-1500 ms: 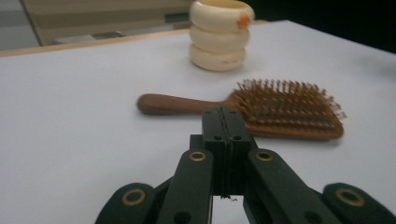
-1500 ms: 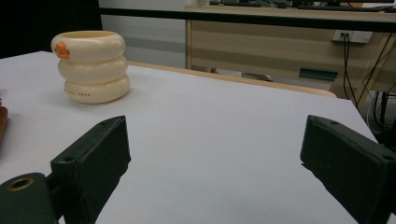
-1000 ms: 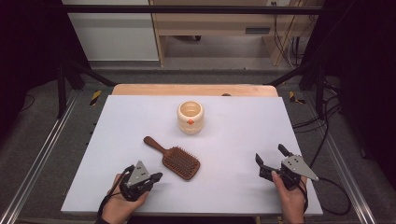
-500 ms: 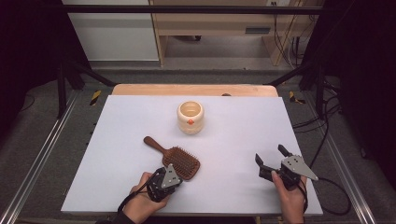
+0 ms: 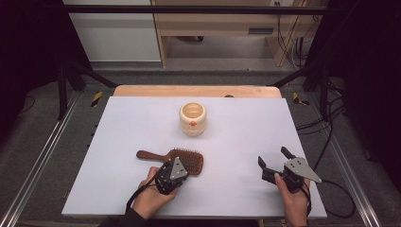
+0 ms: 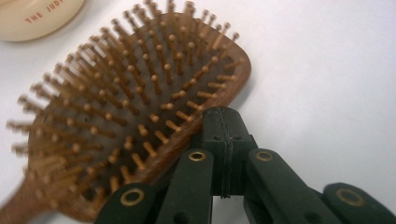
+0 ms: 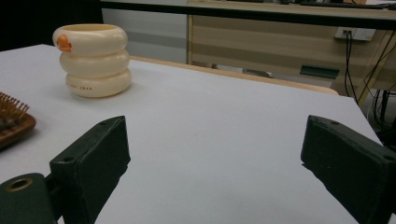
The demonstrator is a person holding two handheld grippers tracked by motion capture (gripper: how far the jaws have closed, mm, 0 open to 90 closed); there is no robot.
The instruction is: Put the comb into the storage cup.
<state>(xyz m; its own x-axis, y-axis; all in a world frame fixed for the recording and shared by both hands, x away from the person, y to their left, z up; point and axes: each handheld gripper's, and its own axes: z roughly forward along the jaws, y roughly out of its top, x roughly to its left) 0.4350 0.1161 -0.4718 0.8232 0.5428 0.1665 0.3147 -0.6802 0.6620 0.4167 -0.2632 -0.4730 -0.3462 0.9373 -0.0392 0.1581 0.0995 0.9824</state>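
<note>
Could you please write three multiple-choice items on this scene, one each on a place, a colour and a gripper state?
1. Where does the hairbrush lie?
A. nearer the person than the cup
B. inside the cup
C. at the table's far edge

2. What colour is the cup?
A. blue
B. cream
C. black

3. How stands the right gripper?
A. shut on the cup
B. shut on nothing
C. open

Key: 1 A, the high view shows the brush below the cup; 2 B, its ringed body is cream; 3 C, its jaws stand wide apart over bare table.
</note>
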